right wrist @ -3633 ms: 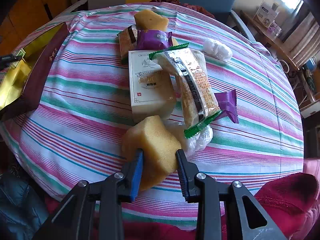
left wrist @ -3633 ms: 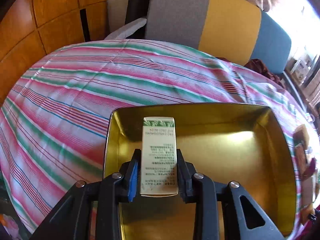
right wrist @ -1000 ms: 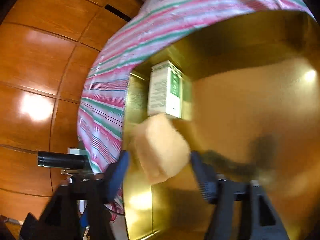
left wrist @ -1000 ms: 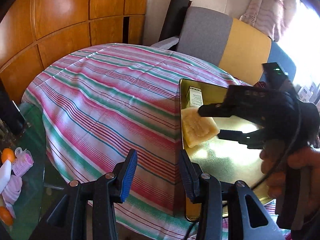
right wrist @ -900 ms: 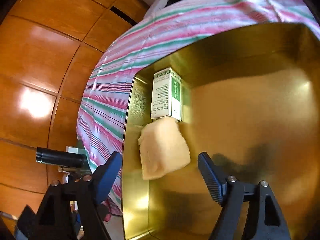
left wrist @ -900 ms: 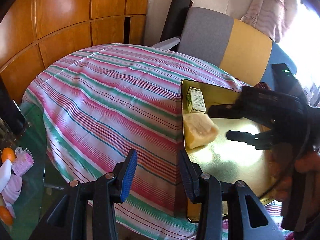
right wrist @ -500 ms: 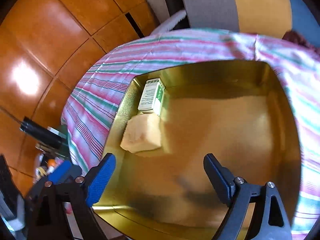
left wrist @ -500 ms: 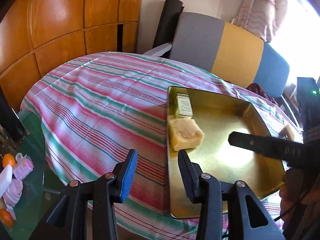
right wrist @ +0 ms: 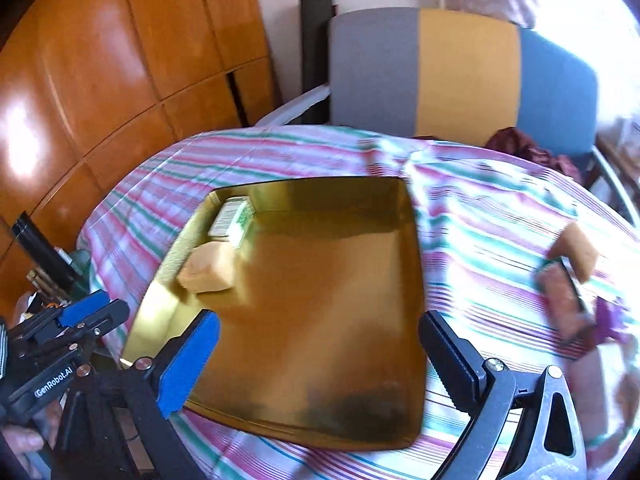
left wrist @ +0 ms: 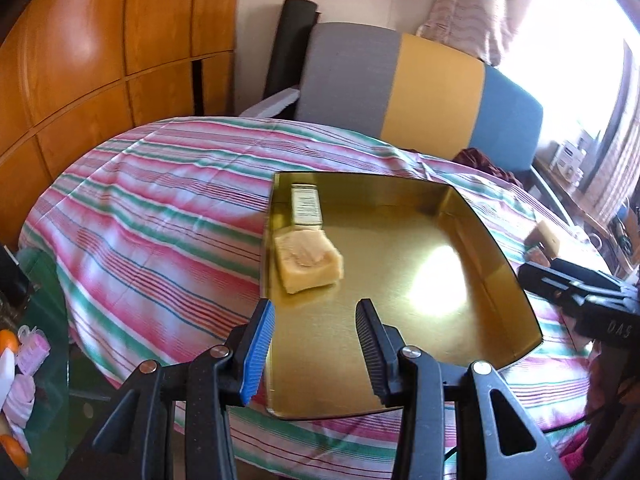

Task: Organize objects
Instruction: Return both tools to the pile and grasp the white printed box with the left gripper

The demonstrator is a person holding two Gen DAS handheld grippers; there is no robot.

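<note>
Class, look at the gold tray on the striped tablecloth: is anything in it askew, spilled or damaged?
Nothing is spilled or visibly damaged. The yellow sponge block sits slightly skewed to the gold metal tray wall, touching the small white-and-green carton, which lies flat in the corner. Both claws are clear of them.

Room around the table

A grey, yellow and blue chair point(left wrist: 420, 84) stands at the table's far edge; wooden wall panels point(left wrist: 100, 52) run left; a curtain point(left wrist: 468, 8) hangs behind.
</note>
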